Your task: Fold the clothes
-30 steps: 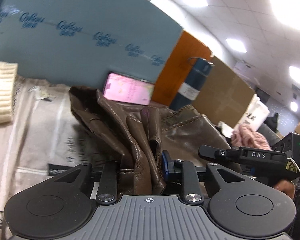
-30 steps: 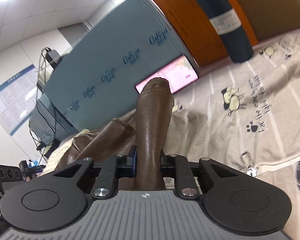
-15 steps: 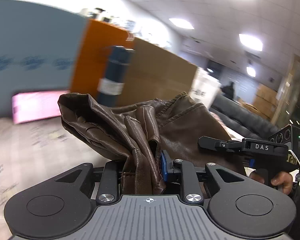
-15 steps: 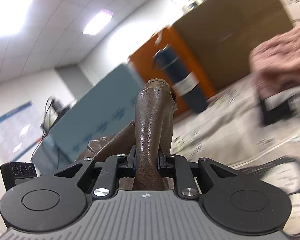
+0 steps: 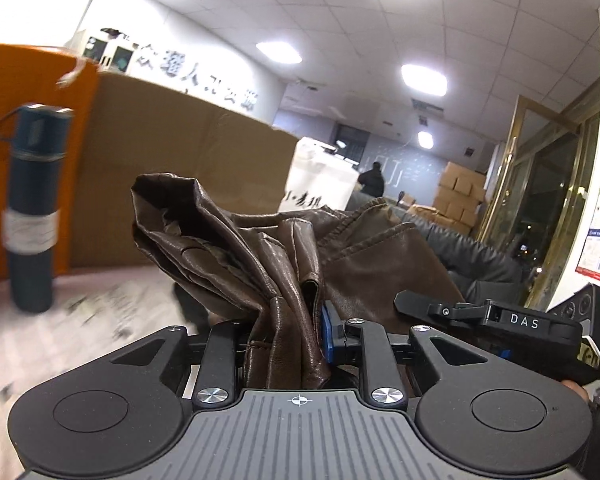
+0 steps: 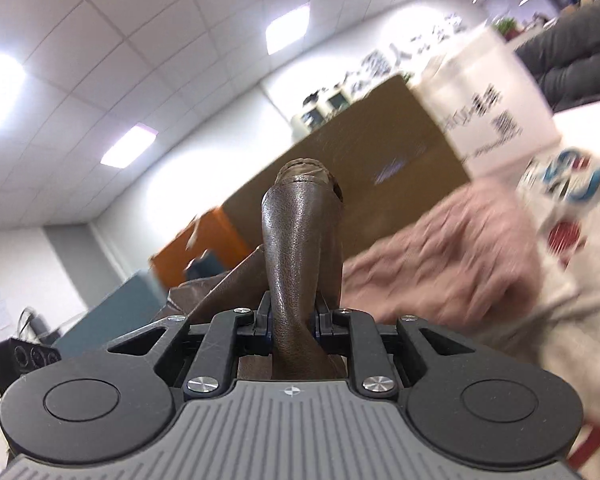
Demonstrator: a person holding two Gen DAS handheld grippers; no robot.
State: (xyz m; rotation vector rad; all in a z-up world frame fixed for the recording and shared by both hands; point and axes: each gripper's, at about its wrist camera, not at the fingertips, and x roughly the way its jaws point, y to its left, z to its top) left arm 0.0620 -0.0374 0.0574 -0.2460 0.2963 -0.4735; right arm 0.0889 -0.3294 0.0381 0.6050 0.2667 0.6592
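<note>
A brown leather garment (image 5: 268,248) hangs bunched between both grippers, lifted off the table. My left gripper (image 5: 288,340) is shut on a thick fold of it. My right gripper (image 6: 292,320) is shut on another part of the leather garment (image 6: 296,248), which stands up as a narrow roll between the jaws. The right gripper's body (image 5: 512,324) shows at the right of the left wrist view, close beside the leather. The left gripper's body (image 6: 24,356) shows at the lower left of the right wrist view.
A dark blue flask (image 5: 32,204) stands on the cloth-covered table (image 5: 60,332) at the left, before orange (image 5: 20,120) and brown (image 5: 172,176) boards. A pink knit garment (image 6: 452,256) and a white printed garment (image 6: 572,240) lie at the right, blurred.
Both grippers have swung to the right and tilted up with the leather garment held between them. The blue board and pink phone have left view; the flask now stands at the far left.
</note>
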